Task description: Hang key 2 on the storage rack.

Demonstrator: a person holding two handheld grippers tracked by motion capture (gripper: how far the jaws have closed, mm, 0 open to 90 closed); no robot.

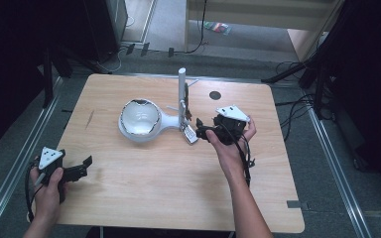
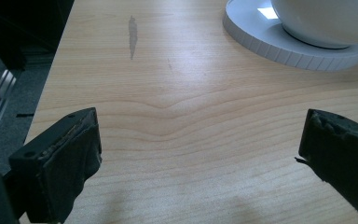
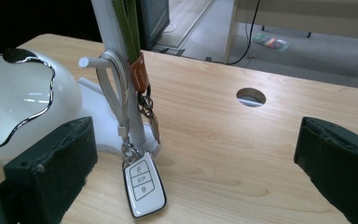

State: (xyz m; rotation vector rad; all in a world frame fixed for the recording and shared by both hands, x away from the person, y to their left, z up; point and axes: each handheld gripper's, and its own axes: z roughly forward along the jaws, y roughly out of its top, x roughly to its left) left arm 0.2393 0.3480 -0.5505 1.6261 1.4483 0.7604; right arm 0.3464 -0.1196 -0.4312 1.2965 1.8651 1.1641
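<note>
A white stand (image 1: 144, 121) sits mid-table, with a glossy bowl (image 3: 18, 102) and an upright post (image 1: 182, 91). From a peg on the post (image 3: 116, 70) a white car key fob (image 3: 143, 184) hangs on a ring beside a green lanyard (image 3: 128, 28), its lower end resting on the wood. My right gripper (image 1: 201, 128) is just right of the fob (image 1: 190, 134). It is open (image 3: 196, 177), jaws wide apart, with the fob between them nearer the left jaw. My left gripper (image 1: 85, 166) hovers open (image 2: 200, 158) at the front left over bare wood.
A round cable hole (image 1: 215, 95) lies behind the right gripper. The stand's ribbed base (image 2: 298, 42) lies ahead and to the right of the left gripper. The table's left edge (image 2: 51, 70) is close by. Metal rails and cables run along the floor around the table.
</note>
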